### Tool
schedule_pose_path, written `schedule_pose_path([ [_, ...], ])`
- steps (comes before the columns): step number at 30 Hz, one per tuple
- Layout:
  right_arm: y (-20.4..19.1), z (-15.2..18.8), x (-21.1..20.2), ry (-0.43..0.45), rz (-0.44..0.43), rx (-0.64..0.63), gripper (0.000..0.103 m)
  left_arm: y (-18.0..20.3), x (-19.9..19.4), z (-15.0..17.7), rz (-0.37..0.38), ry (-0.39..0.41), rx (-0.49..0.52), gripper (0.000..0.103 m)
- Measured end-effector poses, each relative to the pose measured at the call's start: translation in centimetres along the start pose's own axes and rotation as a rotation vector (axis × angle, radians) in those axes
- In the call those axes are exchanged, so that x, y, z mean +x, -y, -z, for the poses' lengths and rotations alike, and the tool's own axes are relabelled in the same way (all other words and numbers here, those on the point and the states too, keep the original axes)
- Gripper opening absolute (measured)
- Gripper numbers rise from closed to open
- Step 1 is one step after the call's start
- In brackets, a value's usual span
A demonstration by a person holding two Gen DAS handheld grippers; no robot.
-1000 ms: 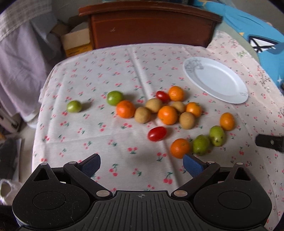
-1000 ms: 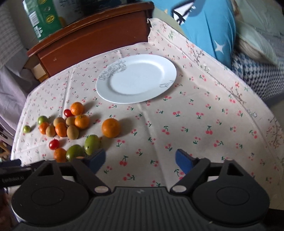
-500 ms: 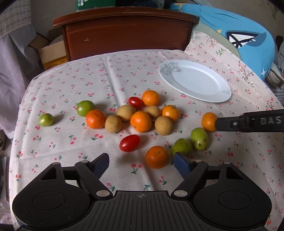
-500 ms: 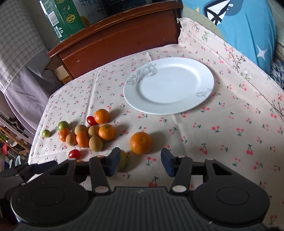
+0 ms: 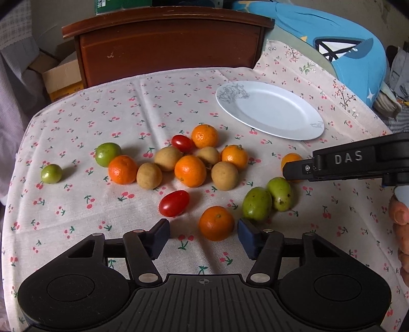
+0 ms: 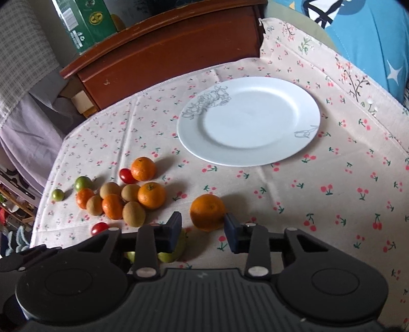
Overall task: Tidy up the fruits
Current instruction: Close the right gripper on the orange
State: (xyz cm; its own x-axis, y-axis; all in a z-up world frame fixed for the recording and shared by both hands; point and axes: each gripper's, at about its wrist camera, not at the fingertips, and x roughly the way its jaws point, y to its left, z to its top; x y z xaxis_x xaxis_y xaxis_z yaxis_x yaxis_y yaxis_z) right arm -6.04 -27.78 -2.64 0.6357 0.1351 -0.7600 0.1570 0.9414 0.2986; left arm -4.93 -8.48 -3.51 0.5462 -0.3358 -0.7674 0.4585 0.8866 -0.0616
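**Both claws closing over oranges on the cherry-print cloth**

You are working over a table under a cream cloth (image 5: 127, 107) printed with small red cherries. At 12 o'clock behind it stands a dark wooden headboard (image 5: 168, 43); a blue cushion (image 5: 345, 48) lies at 2 o'clock and a cardboard box (image 5: 61, 81) at 10 o'clock. A white plate (image 6: 249, 120) with a grey flower sketch sits bare on the cloth.

From your left camera, your left claw (image 5: 203, 236) is closing, its blue pads either side of the near orange (image 5: 216, 223) but not yet pressing it. A red tomato (image 5: 174, 203) lies at 11 o'clock from it and two green fruits (image 5: 257, 203) at 1 o'clock. Beyond them the main heap of oranges, brown fruits and another tomato (image 5: 190, 170) fills the centre, with two green ones off at 9 o'clock. Only this view shows your right claw from the side, a black bar marked DAS crossing in at 3 o'clock, and your fingers (image 5: 398, 214) at the edge.

From your right camera, your right claw (image 6: 203, 228) is closing around a lone orange (image 6: 207, 212), which sits between the pads; whether they touch it you cannot tell. The plate lies at 1 o'clock. Only here do you see the green carton (image 6: 84, 23) on the headboard and a checked fabric (image 6: 23, 56) at 10 o'clock.
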Motion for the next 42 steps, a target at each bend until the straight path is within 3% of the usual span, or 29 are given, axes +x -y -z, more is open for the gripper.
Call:
schedule_pose_path([
  [11,0.0,0.2,0.5,0.002,0.013,0.005,0.031,0.7,-0.1,0.0,0.0,0.02,0.05,0.027],
  [34,-0.2,-0.2,-0.3,0.033,-0.041,-0.005,0.027,-0.8,-1.3,-1.4,0.024,0.058,-0.053,0.026],
  [42,-0.3,0.0,-0.2,0.026,-0.054,0.003,0.038,-1.3,-1.0,-1.2,0.012,0.041,-0.076,0.026],
])
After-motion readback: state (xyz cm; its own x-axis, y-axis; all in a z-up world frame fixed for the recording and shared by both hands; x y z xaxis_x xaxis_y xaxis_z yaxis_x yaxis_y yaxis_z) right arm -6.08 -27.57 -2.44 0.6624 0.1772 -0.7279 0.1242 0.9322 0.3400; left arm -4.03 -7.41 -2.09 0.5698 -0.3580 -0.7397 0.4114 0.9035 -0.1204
